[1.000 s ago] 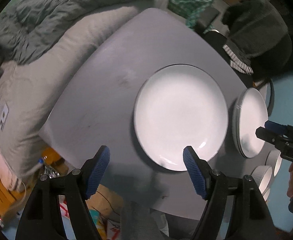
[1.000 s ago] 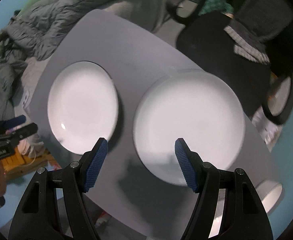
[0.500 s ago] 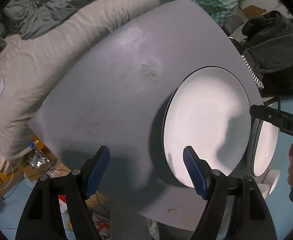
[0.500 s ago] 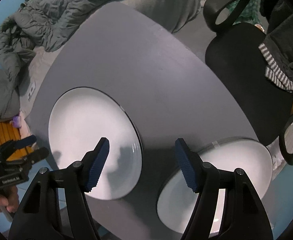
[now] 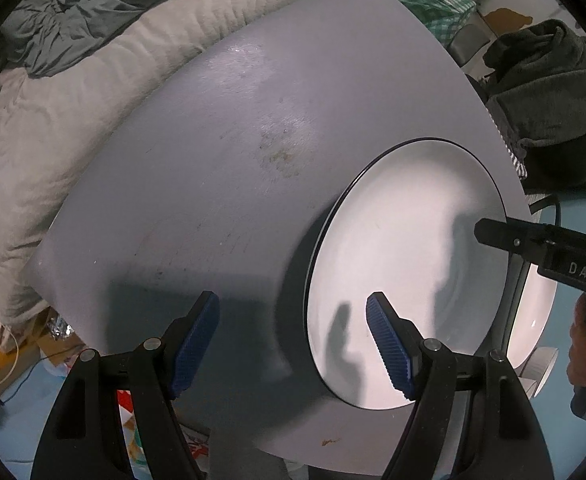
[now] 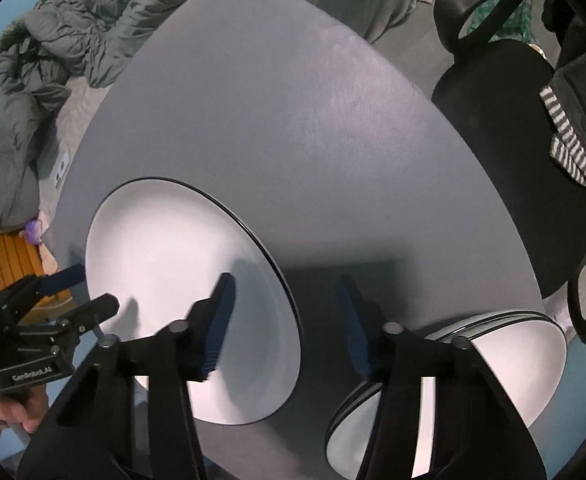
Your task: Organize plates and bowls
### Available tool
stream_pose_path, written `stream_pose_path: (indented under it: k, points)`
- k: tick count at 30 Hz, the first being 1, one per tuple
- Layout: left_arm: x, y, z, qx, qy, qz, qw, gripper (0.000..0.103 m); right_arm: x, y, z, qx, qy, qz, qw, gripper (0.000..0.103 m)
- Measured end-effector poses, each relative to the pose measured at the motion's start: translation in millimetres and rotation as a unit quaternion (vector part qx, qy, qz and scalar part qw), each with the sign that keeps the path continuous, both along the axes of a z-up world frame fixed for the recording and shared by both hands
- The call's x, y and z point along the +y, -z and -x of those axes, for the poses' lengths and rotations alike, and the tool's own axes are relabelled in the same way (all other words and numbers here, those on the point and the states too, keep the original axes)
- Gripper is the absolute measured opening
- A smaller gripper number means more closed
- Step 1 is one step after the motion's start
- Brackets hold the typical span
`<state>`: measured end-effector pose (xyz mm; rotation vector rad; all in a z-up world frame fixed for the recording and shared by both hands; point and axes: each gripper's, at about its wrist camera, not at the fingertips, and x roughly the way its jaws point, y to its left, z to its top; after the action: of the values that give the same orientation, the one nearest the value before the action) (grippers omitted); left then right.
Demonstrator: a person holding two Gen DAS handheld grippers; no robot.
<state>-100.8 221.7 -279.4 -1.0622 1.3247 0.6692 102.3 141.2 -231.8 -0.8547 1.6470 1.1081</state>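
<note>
Two hand-held grippers hanging over the big plate on the grey worktop

Left wrist view: the left hand-held gripper (image 5: 293, 344) has its jaws wide apart with nothing in them, one blue pad over the bare worktop (image 5: 229, 152), the other over the near edge of the big white plate (image 5: 405, 248). The plate lies flat toward the right side, with a stack of plates (image 5: 533, 312) just beyond it. Right wrist view: the right hand-held gripper (image 6: 287, 328) is closing, its jaws straddling the big plate's right rim, pads not touching it as far as I can tell. The stack sits at the worktop's near right corner.
</note>
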Motion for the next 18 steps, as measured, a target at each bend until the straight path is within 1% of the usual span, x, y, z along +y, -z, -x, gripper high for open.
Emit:
stream_pose_path:
  k: [1, 3, 5, 7, 8, 9, 10, 12, 13, 15, 18]
  points:
    - [1.4, 0.3, 0.3, 0.000, 0.001, 0.001, 1.0000, 0.077, 0.1, 1.2, -0.2, 0.000, 0.001, 0.003, 1.000, 0.040]
    - [1.8, 1.7, -2.6, -0.001, 0.002, 0.004, 1.0000, 0.077, -1.4, 3.3, -1.9, -0.001, 0.010, 0.009, 1.000, 0.036]
    - [2.7, 2.3, -3.0, -0.007, 0.004, 0.009, 0.9999, 0.072, -4.0, 4.4, -3.8, 0.001, 0.024, 0.011, 1.000, 0.024]
    - [3.0, 4.1, -4.8, -0.007, 0.012, 0.014, 0.9998, 0.054, -6.6, 7.3, -4.2, 0.014, 0.035, 0.016, 0.999, 0.019]
    - [3.0, 5.5, -5.8, -0.005, 0.017, 0.017, 0.9997, 0.048, -8.3, 8.8, -3.7, 0.021, 0.040, 0.021, 0.999, 0.019]
    - [2.9, 6.8, -6.9, -0.002, 0.024, 0.019, 0.9995, 0.040, -9.5, 8.6, -2.7, 0.018, 0.041, 0.021, 0.999, 0.019]
    - [2.6, 5.5, -7.9, -0.002, 0.030, 0.013, 0.9995, 0.032, -10.0, 7.9, -1.8, 0.016, 0.042, 0.020, 0.999, 0.019]
    - [2.3, 4.6, -9.8, -0.019, 0.043, 0.019, 0.9987, 0.020, -13.2, 7.5, -1.5, 0.016, 0.049, 0.022, 0.998, 0.019]
    - [2.1, 4.6, -11.0, -0.023, 0.049, 0.023, 0.9983, 0.017, -15.0, 7.9, -2.7, 0.020, 0.056, 0.024, 0.998, 0.019]
    - [3.3, 3.0, -11.6, -0.023, 0.059, 0.016, 0.9979, 0.017, -20.5, 8.9, -4.3, 0.033, 0.072, 0.025, 0.997, 0.017]
    - [7.6, 2.4, -10.4, -0.028, 0.070, 0.017, 0.9970, 0.016, -31.0, 8.8, 0.5, 0.042, 0.097, 0.021, 0.994, 0.016]
